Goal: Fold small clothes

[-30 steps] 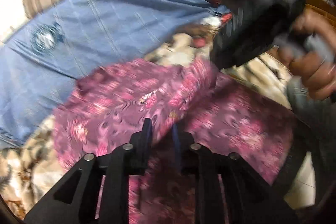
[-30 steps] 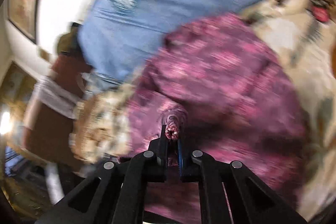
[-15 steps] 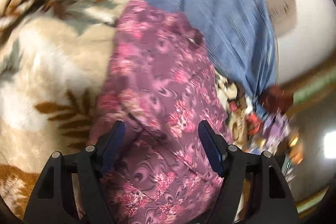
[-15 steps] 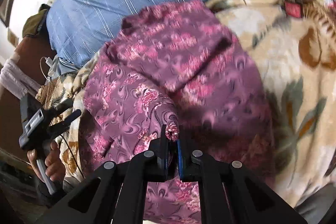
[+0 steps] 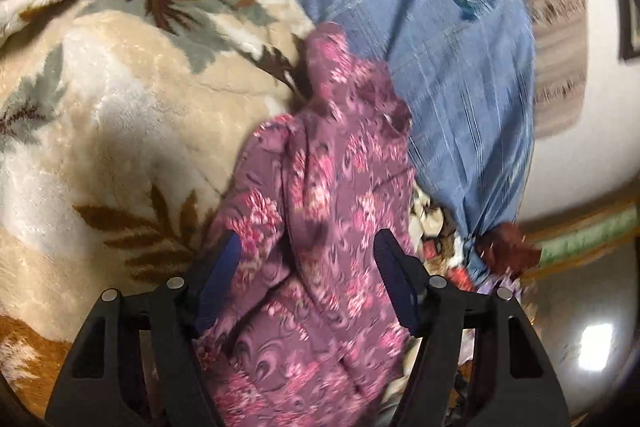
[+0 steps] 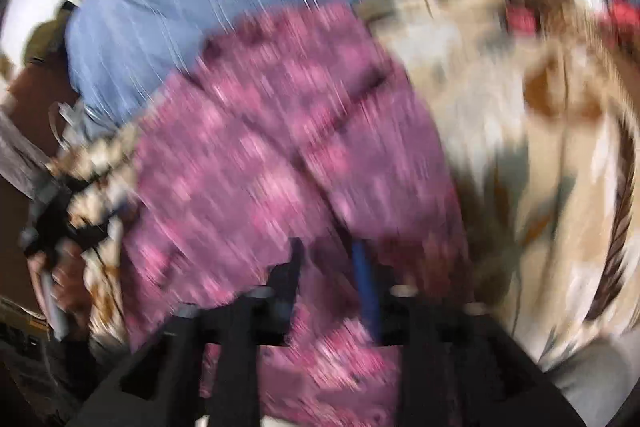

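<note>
Purple floral cloth, the small garment [image 5: 320, 227], is laid partly folded on a beige leaf-patterned blanket [image 5: 100, 147], beside a blue cover [image 5: 440, 47]. A fold seems just released. The left gripper [image 5: 308, 259] is held apart over the fabric, unpressed; the right gripper [image 6: 328, 267] has just been opening, cloth lying loosely between its jaws. Next, a fresh edge must be pinched. No container is seen.

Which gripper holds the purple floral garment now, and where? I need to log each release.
Neither. Both grippers, left gripper and right gripper, have just opened their jaws over the purple floral garment.
</note>
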Demonstrator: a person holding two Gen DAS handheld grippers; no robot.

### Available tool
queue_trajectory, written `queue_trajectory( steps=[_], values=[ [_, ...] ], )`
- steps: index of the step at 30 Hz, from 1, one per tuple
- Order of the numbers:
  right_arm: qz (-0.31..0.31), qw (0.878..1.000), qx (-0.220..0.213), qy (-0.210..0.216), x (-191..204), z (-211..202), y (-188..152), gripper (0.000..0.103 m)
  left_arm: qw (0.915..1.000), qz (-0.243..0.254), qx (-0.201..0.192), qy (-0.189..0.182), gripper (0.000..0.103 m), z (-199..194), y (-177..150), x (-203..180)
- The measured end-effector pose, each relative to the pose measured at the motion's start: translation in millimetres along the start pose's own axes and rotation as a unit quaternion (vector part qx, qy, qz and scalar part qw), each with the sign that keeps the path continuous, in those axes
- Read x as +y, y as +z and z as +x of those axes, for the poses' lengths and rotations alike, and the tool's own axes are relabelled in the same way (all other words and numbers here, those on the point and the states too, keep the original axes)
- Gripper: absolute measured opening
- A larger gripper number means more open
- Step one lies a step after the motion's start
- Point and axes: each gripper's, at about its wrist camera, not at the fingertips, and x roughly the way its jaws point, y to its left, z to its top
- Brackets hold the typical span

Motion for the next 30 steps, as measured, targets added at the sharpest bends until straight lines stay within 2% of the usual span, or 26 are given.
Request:
queue_trajectory(
  steps=[1,3,6,7,9,11,12,16,17,18,20,21,24,26,28,30],
  values=[
    [-0.014,1.000,-0.008,0.011,9.3,-4.1,8.6,0.060,0.9998,-0.016,0.005,-0.005,0.066,2.5,6.1,1.1],
    [-0.061,0.996,-0.014,0.058,42.0,-5.3,43.8,0.060,0.9977,-0.065,0.014,-0.008,0.062,9.2,20.0,6.4],
    [-0.091,0.987,0.003,0.133,85.4,19.8,97.8,0.060,0.9933,-0.112,0.025,-0.002,0.046,27.2,42.5,12.6],
    [-0.095,0.984,0.009,0.153,98.2,34.0,113.2,0.060,0.9929,-0.116,0.027,0.001,0.042,32.7,46.5,14.8],
    [-0.097,0.977,0.051,0.183,124.8,82.2,147.7,0.060,0.9920,-0.123,0.026,-0.003,0.041,43.0,47.8,23.8],
    [-0.078,0.973,0.091,0.199,138.1,124.6,168.1,0.060,0.9876,-0.153,0.030,-0.018,0.041,51.9,46.6,34.5],
    [-0.069,0.970,0.111,0.204,145.6,150.5,178.4,0.060,0.9851,-0.167,0.028,-0.032,0.041,54.2,47.9,37.1],
    [-0.068,0.968,0.147,0.192,166.0,218.7,192.8,0.058,0.9855,-0.166,0.014,-0.031,0.041,59.3,54.7,34.2],
    [-0.069,0.969,0.150,0.183,169.9,231.7,195.3,0.058,0.9857,-0.166,0.011,-0.027,0.028,61.1,55.8,35.0],
    [-0.068,0.970,0.153,0.176,172.7,243.1,196.0,0.054,0.9857,-0.167,0.007,-0.022,0.019,61.1,55.6,36.5],
    [-0.064,0.972,0.162,0.158,175.1,266.4,196.9,0.030,0.9825,-0.183,0.001,-0.035,0.006,56.4,56.7,45.0],
    [-0.061,0.971,0.173,0.153,175.7,274.8,194.9,0.010,0.9804,-0.192,-0.003,-0.043,0.006,52.2,56.2,48.2],
    [-0.068,0.975,0.140,0.162,176.6,254.6,197.1,0.004,0.9755,-0.206,-0.027,-0.073,0.005,28.3,52.9,49.3],
    [-0.078,0.977,0.116,0.163,179.4,237.3,200.2,0.002,0.9756,-0.196,-0.054,-0.082,0.004,10.6,50.9,45.2],
    [-0.082,0.977,0.101,0.170,184.7,223.9,205.9,0.002,0.9743,-0.192,-0.086,-0.081,0.002,-8.0,49.7,46.0],
    [-0.095,0.980,0.087,0.150,189.9,217.7,210.0,0.002,0.9709,-0.203,-0.102,-0.077,0.002,-16.3,53.3,53.9]
  ],
)
